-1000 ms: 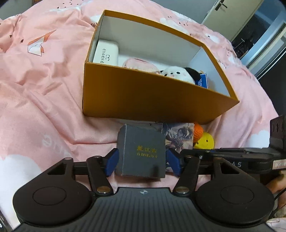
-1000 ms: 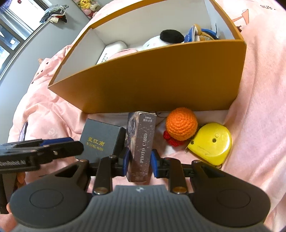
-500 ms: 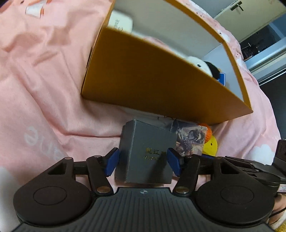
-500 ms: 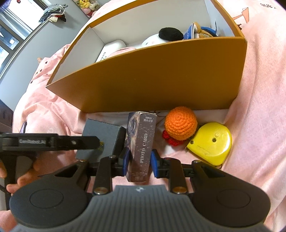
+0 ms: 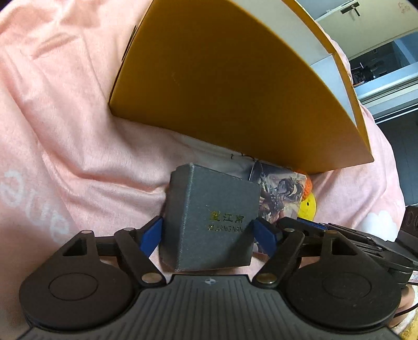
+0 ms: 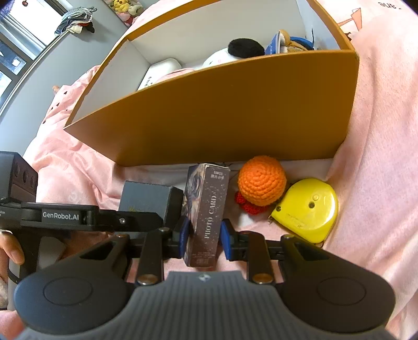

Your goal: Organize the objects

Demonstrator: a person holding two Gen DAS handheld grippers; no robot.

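A pink bedspread (image 6: 378, 130) is lying rumpled across the bed, white lettering (image 5: 15, 204) showing on it. Daylight is coming through a window (image 6: 13, 60), clothes (image 6: 75, 23) are hanging beside it, and a white cabinet door (image 5: 365, 15) is standing beyond the bed

Pink bed (image 6: 378, 130) bears orange box (image 6: 222, 117) (open), trinkets.

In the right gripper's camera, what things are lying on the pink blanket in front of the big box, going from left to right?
Dark grey square box → tall starry photo card box → orange crocheted ball → yellow tape measure.
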